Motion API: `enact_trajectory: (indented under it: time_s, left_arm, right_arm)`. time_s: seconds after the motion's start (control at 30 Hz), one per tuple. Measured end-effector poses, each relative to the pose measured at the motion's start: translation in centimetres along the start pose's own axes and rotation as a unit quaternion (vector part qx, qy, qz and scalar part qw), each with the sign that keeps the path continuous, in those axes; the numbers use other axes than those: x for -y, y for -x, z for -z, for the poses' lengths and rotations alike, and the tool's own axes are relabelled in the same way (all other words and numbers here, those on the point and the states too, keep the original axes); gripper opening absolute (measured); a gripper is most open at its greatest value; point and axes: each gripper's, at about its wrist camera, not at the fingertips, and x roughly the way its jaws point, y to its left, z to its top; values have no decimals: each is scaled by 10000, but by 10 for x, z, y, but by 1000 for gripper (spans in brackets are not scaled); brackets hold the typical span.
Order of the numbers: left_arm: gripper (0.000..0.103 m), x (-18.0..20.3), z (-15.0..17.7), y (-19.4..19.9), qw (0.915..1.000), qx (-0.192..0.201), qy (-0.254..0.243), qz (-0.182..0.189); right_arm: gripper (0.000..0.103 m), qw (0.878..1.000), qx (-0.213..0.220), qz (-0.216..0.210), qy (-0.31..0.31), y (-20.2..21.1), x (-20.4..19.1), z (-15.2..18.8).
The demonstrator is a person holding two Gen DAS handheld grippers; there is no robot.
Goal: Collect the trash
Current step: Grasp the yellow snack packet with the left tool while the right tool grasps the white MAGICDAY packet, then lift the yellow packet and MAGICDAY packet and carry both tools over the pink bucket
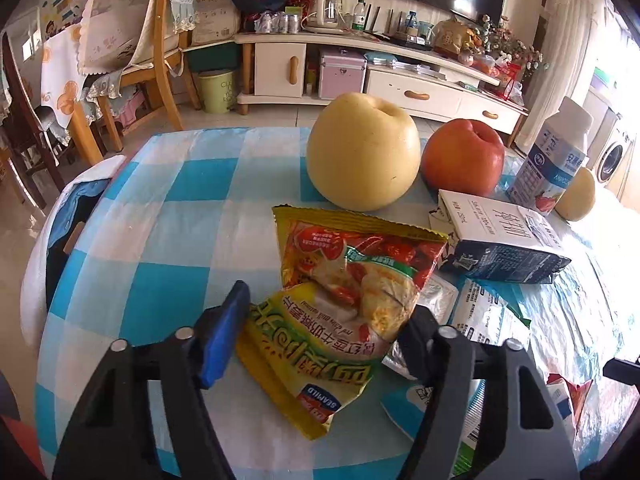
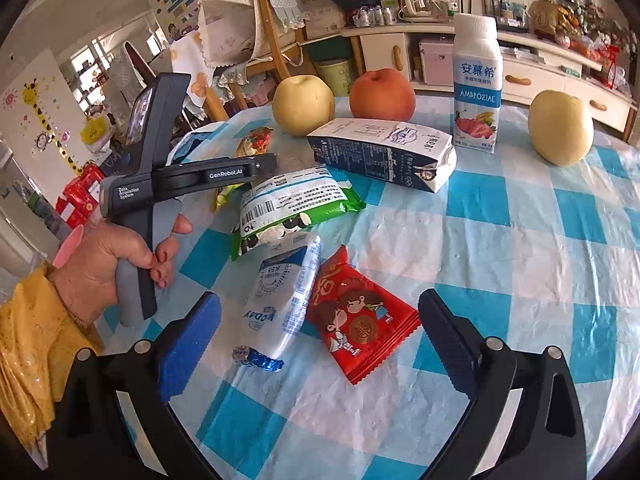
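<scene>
A crumpled yellow snack wrapper (image 1: 340, 300) lies on the blue-and-white checked table (image 1: 168, 240). My left gripper (image 1: 332, 308) is closed on it: the blue pad (image 1: 224, 332) meets its left edge, the black finger its right edge, and the wrapper buckles between them. In the right wrist view a hand (image 2: 112, 264) holds that left gripper (image 2: 248, 164) at the left. My right gripper (image 2: 320, 344) stands open just above the cloth. A white-and-blue pouch (image 2: 280, 304) and a red wrapper (image 2: 360, 320) lie flat between its fingers, untouched.
A green-and-white wrapper (image 2: 288, 204) and a crushed milk carton (image 2: 384, 152) lie mid-table. Behind them stand two pears (image 2: 302, 104) (image 2: 560, 128), an apple (image 2: 382, 94) and a yogurt bottle (image 2: 476, 80). A green bin (image 1: 216, 88) and a chair (image 1: 160, 60) are on the floor beyond the table's far-left edge.
</scene>
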Motion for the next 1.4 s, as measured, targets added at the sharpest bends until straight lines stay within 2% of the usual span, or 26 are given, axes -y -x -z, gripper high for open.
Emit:
enact_trajectory:
  time_s: [0.13, 0.23, 0.37, 0.43, 0.5, 0.83, 0.9, 1.0, 1.13, 1.27, 1.33, 1.4]
  left_arm:
    - [61, 1, 5, 5, 10000, 21, 55, -30]
    - [51, 3, 9, 10, 10000, 37, 54, -53]
    - [47, 5, 17, 19, 9999, 75, 149, -43]
    - [45, 4, 23, 25, 9996, 109, 257, -19]
    - [44, 4, 29, 31, 9993, 131, 349, -1]
    - [41, 0, 67, 69, 9965, 261, 790, 111]
    - [41, -4, 74, 80, 9950, 331, 925, 160]
    - [41, -8, 84, 97, 9929, 448, 1087, 165]
    - [41, -19, 97, 117, 9884, 572, 1401, 127]
    - [41, -33, 107, 131, 9847, 722, 1586, 60]
    - [41, -39, 110, 136, 9836, 777, 1624, 47]
    - [41, -45, 113, 142, 9829, 861, 1628, 13]
  right_arm:
    - [98, 9997, -106, 174, 120, -7, 3, 3]
    - [98, 9998, -121, 76, 123, -9, 2, 3]
    - [98, 9997, -102, 2, 228, -10, -3, 4]
    - [96, 9996, -62, -117, 253, -10, -6, 4]
    - [76, 9992, -76, -211, 333, -12, -11, 4]
    - [76, 9967, -32, -18, 816, -20, -37, 9]
    - [72, 9962, -4, -4, 870, -22, -40, 9]
    - [68, 9949, 42, 130, 996, -24, -44, 10]
    - [74, 9907, 13, 405, 1300, -31, -54, 13]
    - [75, 9835, -12, 736, 1655, -38, -61, 16]
    - [67, 9798, 20, 929, 1773, -40, -63, 17]
    - [55, 9766, 79, 1072, 1863, -41, -63, 18]
